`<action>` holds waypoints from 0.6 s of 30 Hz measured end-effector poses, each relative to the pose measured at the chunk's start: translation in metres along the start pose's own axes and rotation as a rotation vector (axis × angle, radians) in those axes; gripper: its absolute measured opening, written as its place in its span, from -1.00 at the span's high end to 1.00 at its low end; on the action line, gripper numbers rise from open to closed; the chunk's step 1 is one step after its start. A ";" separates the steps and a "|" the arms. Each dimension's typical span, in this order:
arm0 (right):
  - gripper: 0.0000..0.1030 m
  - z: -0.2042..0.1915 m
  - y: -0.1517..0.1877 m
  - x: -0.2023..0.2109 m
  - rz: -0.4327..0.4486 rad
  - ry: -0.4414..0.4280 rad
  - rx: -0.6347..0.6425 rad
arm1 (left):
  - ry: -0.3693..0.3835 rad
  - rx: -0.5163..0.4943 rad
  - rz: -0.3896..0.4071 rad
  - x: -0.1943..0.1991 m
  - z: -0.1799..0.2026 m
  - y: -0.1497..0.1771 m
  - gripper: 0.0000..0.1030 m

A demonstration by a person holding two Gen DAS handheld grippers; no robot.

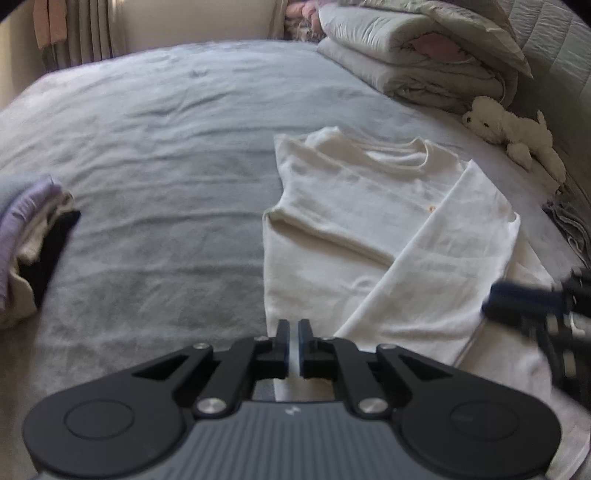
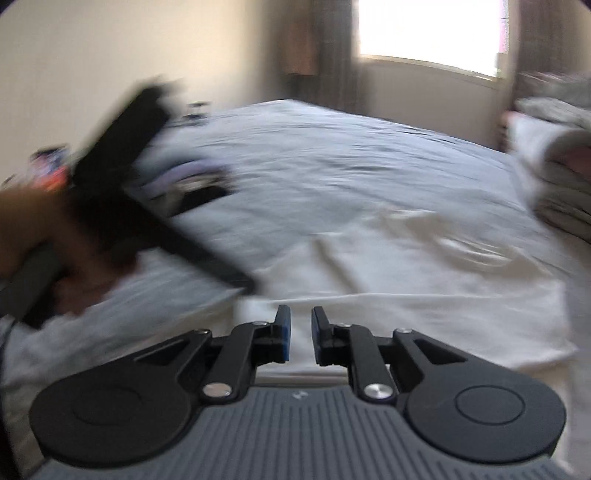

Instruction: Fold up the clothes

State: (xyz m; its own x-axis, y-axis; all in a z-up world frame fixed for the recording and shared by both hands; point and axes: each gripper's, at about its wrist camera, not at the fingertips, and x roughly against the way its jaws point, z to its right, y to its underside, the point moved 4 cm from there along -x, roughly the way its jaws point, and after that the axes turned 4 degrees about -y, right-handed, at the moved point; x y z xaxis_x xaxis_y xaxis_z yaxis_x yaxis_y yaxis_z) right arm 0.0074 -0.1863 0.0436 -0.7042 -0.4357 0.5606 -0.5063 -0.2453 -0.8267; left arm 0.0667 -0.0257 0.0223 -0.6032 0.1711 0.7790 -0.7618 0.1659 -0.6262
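Observation:
A cream long-sleeved top [image 1: 369, 221] lies flat on the grey bed [image 1: 166, 147], collar at the far end, with one sleeve folded diagonally across its front. My left gripper [image 1: 294, 325] hovers at the top's near left edge, its jaws a narrow slit apart with only pale cloth showing behind them. My right gripper [image 2: 301, 314] stands over the near hem of the top [image 2: 406, 277], its jaws slightly apart and nothing between them. Its dark fingers [image 1: 524, 301] show blurred at the right of the left wrist view. A hand [image 2: 74, 258] holds the blurred left gripper.
A pile of folded clothes [image 1: 26, 240] in lilac, white and black sits at the bed's left. Stacked grey quilts and pillows [image 1: 406, 48] and a white plush toy [image 1: 513, 136] lie along the far right. A bright window [image 2: 432, 33] is behind.

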 end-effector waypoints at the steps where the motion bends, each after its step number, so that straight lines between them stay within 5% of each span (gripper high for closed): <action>1: 0.67 0.012 0.001 -0.001 -0.008 0.027 -0.042 | 0.002 0.002 0.009 0.001 0.001 -0.001 0.79; 6: 0.66 0.036 0.017 -0.022 -0.091 0.021 -0.165 | 0.046 -0.012 0.044 0.002 0.011 0.000 0.72; 12: 0.54 0.023 0.022 -0.031 -0.173 -0.003 -0.099 | 0.011 0.000 -0.006 -0.010 0.012 0.007 0.52; 18: 0.50 0.043 0.015 -0.021 -0.121 0.030 -0.168 | 0.064 -0.004 0.099 0.008 0.021 0.001 0.35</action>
State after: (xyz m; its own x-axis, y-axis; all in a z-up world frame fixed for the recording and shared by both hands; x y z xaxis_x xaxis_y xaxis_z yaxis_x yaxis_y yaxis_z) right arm 0.0357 -0.2187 0.0173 -0.6463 -0.3853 0.6587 -0.6624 -0.1452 -0.7349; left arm 0.0557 -0.0440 0.0286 -0.6594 0.2484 0.7096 -0.6979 0.1488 -0.7006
